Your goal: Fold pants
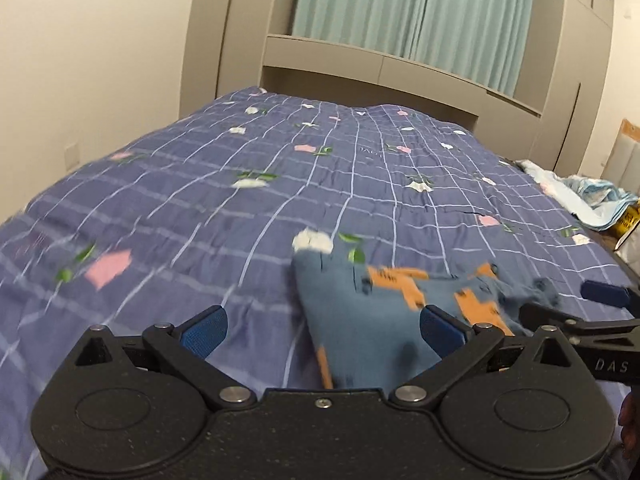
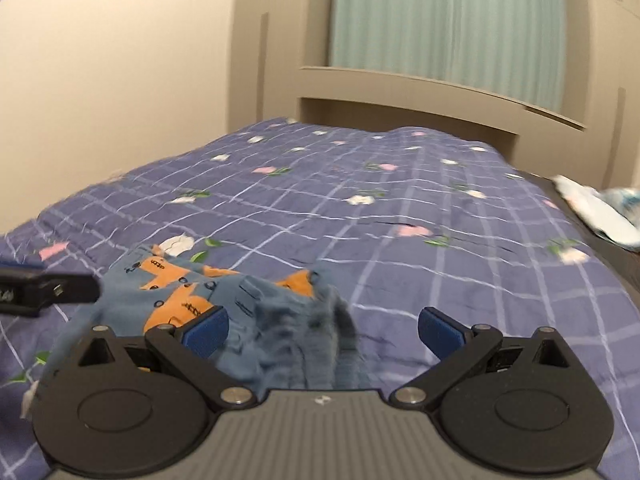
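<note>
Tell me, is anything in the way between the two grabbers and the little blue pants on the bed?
Nothing visible is. The pants lie bunched on the checked quilt, right in front of the open left gripper and open right gripper. The only other things are cloths off at the bed's edge.

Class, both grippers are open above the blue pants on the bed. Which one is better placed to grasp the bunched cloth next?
Right. The right gripper has the bunched pants between its open fingers; the left gripper covers only a flat edge.
</note>
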Available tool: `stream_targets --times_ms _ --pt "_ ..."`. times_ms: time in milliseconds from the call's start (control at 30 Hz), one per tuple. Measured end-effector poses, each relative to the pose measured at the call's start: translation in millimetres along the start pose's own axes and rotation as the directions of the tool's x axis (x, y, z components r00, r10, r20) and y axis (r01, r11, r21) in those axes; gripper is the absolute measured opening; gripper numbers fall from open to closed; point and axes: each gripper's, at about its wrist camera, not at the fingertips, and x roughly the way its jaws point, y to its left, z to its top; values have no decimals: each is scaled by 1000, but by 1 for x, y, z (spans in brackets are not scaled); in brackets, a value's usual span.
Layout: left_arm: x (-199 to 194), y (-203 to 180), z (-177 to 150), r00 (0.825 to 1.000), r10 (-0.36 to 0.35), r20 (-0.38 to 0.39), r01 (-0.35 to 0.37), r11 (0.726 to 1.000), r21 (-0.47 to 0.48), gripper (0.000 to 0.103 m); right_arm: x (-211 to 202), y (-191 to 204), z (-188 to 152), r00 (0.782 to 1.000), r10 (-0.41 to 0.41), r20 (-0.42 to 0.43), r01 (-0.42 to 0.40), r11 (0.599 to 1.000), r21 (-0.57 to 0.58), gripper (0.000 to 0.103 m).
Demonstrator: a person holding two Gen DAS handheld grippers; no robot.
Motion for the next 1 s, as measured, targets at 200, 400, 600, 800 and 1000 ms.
stream_targets --times_ms 200,400,600,800,1000 --pt "36 -1 0 998 33 -44 -31 999 42 102 35 -2 5 997 -32 -66 28 997 -71 103" --pt "51 18 -10 997 -10 -77 5 998 -64 103 48 -29 -5 994 -7 -106 14 998 60 103" --pt "54 22 -14 997 -34 -66 28 996 -88 103 51 -42 -12 993 37 -111 -24 993 118 103" --pt "39 19 -8 998 -12 -66 6 995 -98 102 35 -39 -7 995 41 -91 -30 992 120 103" --pt "11 12 -15 995 -75 -64 65 987 -150 102 12 -43 -15 993 62 -105 -45 987 152 103"
